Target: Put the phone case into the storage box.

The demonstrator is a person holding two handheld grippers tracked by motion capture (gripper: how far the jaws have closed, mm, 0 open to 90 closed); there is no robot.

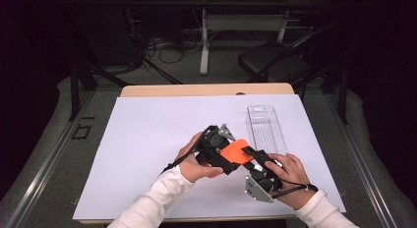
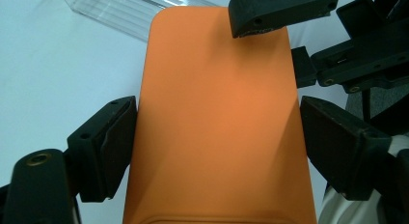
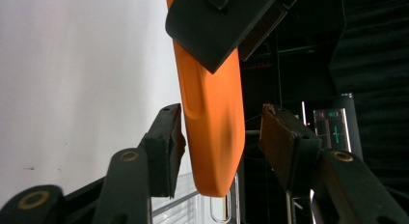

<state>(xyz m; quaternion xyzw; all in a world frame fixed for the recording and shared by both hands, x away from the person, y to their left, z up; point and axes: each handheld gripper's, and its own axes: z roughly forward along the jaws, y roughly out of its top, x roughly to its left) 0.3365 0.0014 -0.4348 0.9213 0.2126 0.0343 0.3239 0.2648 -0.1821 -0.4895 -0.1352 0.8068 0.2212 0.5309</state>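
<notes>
Orange phone case (image 2: pixel 217 122) held above the desk (image 1: pixel 147 139), clamped across its width by the left tool (image 2: pixel 217 132). The right tool (image 3: pixel 222 137) straddles the case's far end, jaws not yet pressing on it, one pad (image 3: pixel 166 147) just beside the edge. The clear plastic tray (image 1: pixel 265 125) lies empty near by; judged stage: handover under way, packing into the tray still to come.

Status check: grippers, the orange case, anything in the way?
Left gripper clamped across orange case. Right gripper open around its end, not gripping. Clear tray just beyond, nothing blocking.
</notes>
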